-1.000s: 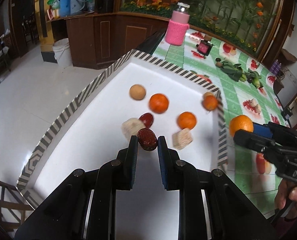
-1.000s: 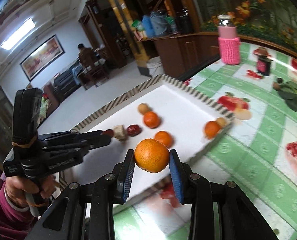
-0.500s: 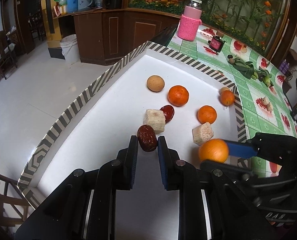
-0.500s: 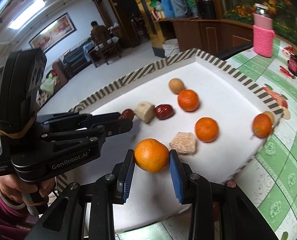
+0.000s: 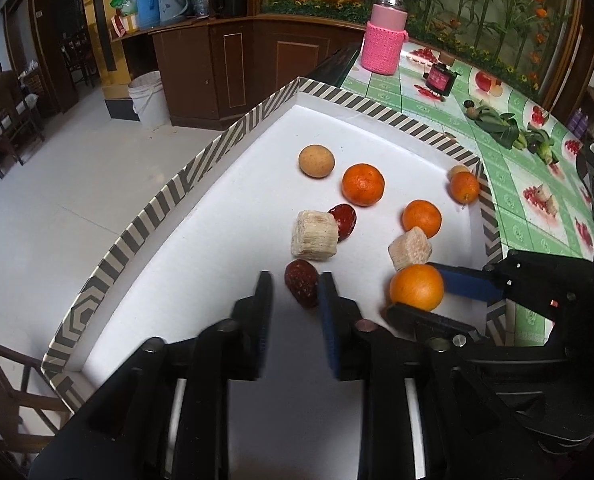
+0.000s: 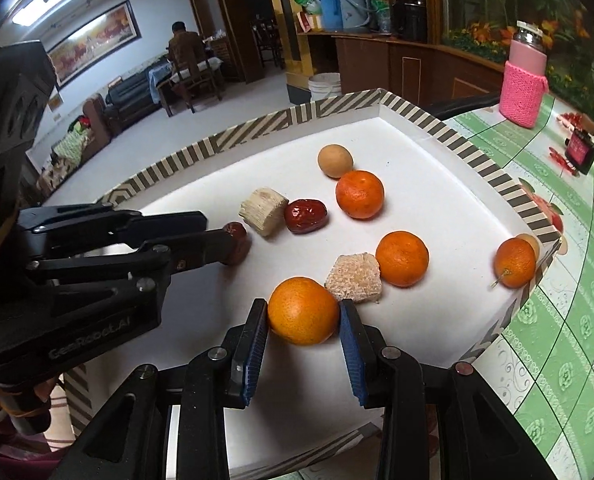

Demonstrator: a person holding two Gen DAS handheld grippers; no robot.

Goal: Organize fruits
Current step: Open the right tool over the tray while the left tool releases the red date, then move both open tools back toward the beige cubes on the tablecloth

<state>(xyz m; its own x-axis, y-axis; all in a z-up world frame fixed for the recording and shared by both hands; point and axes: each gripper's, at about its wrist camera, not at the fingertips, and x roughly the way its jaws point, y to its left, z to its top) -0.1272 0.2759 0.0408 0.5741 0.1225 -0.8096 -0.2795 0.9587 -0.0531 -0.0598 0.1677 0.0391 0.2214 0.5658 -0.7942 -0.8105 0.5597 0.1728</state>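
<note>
Orange point(image 6: 303, 311) clamped (right hand-held gripper point(image 6: 302, 322)), tray point(image 6: 473, 152)

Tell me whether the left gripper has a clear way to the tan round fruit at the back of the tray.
Probably not straight ahead: the left gripper has a red date between its jaws, and a beige chunk sits before the tan round fruit.

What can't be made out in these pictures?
- Pale fruit, both views: mostly hidden behind the small orange at the tray wall.
- Red box on the tablecloth, both views: lettering too small.
- Seated person, right wrist view: too small for detail.
</note>
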